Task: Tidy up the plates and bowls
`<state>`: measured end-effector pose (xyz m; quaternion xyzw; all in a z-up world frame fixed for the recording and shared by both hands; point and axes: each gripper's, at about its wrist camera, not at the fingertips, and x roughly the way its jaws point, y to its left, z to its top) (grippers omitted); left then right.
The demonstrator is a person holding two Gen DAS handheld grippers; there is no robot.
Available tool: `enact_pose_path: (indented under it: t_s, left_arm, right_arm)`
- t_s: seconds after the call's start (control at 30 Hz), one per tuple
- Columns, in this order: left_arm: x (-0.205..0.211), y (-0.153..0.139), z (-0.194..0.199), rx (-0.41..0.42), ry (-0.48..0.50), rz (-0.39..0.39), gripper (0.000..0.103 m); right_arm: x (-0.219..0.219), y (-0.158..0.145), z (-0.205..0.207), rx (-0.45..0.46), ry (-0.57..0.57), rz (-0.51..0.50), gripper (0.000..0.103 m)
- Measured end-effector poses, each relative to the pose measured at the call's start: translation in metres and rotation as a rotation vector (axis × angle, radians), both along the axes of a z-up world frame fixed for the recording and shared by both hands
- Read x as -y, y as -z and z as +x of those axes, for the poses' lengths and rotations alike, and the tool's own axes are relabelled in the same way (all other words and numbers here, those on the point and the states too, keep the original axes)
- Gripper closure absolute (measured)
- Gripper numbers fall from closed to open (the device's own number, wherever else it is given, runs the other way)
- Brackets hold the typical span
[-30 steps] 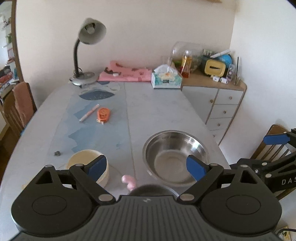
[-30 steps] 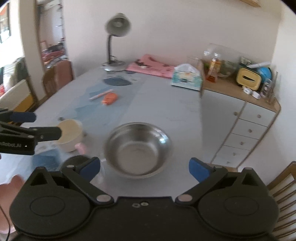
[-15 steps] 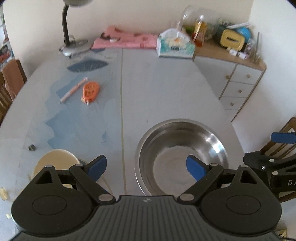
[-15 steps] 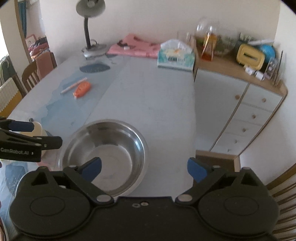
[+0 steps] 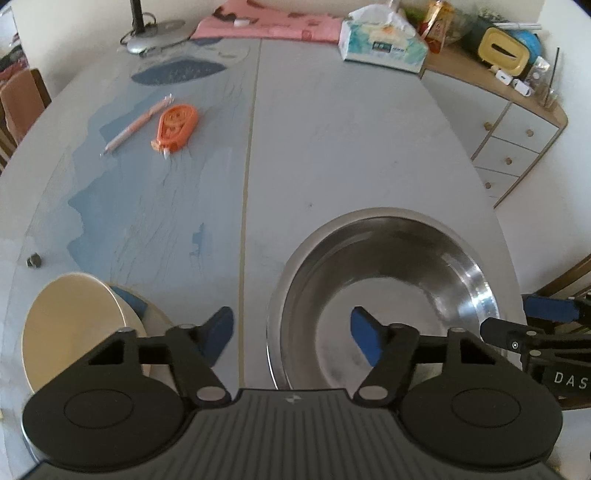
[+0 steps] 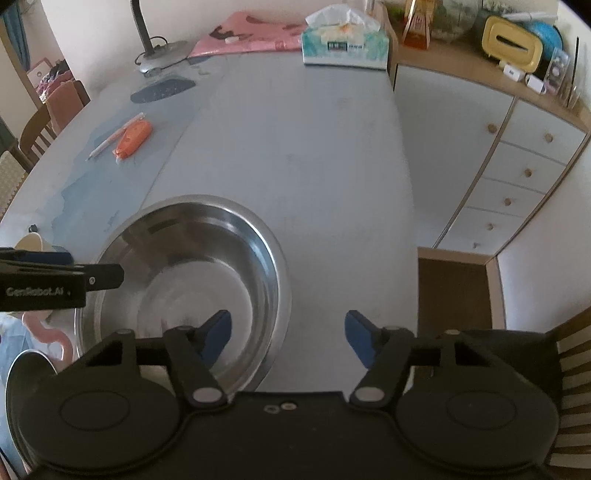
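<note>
A steel bowl [image 5: 388, 291] [image 6: 184, 273] stands on the grey table [image 5: 332, 147], empty. My left gripper [image 5: 291, 334] hangs over its left rim, with the rim between the jaws. The jaws are closing, and the blue pads are clear of the metal. My right gripper [image 6: 287, 332] straddles the bowl's right rim in the same way, jaws closing without touching it. Each gripper shows in the other's view: the right gripper [image 5: 517, 317] and the left gripper [image 6: 92, 267]. A cream bowl [image 5: 66, 325] [image 6: 33, 242] stands to the left of the steel one.
A pen [image 5: 136, 123] and an orange tape dispenser [image 5: 175, 125] lie mid-table. A tissue box [image 5: 382, 44], lamp base [image 5: 155, 33] and pink cloth [image 5: 266, 24] line the far edge. A drawer cabinet [image 6: 517, 155] stands on the right, and a chair [image 6: 576, 354] is near it.
Both grippers have sunk toward the steel bowl and tipped downward, so it looms larger. Both pairs of jaws have narrowed around its opposite rims.
</note>
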<state>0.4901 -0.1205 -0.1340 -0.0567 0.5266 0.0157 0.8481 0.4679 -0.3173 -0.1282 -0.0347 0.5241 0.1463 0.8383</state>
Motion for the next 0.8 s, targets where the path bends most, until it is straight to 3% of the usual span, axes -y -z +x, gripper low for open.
enact_pose_path:
  t_s: [0.17, 0.33, 0.43, 0.8]
  left_arm:
    - [0.000, 0.009, 0.003, -0.029, 0.001, -0.015, 0.066]
    - [0.002, 0.012, 0.002, -0.040, -0.002, 0.000, 0.077]
    - [0.000, 0.011, 0.001, -0.049, -0.012, -0.003, 0.087]
    - [0.015, -0.016, -0.016, -0.002, 0.011, 0.001, 0.090]
  right_arm:
    - [-0.003, 0.005, 0.003, -0.024, -0.010, 0.000, 0.055]
    - [-0.007, 0.004, 0.002, -0.029, -0.013, 0.000, 0.079]
    - [-0.007, 0.003, 0.001, -0.026, 0.003, -0.014, 0.086]
    - [0.009, -0.022, -0.016, 0.012, 0.065, -0.018, 0.090]
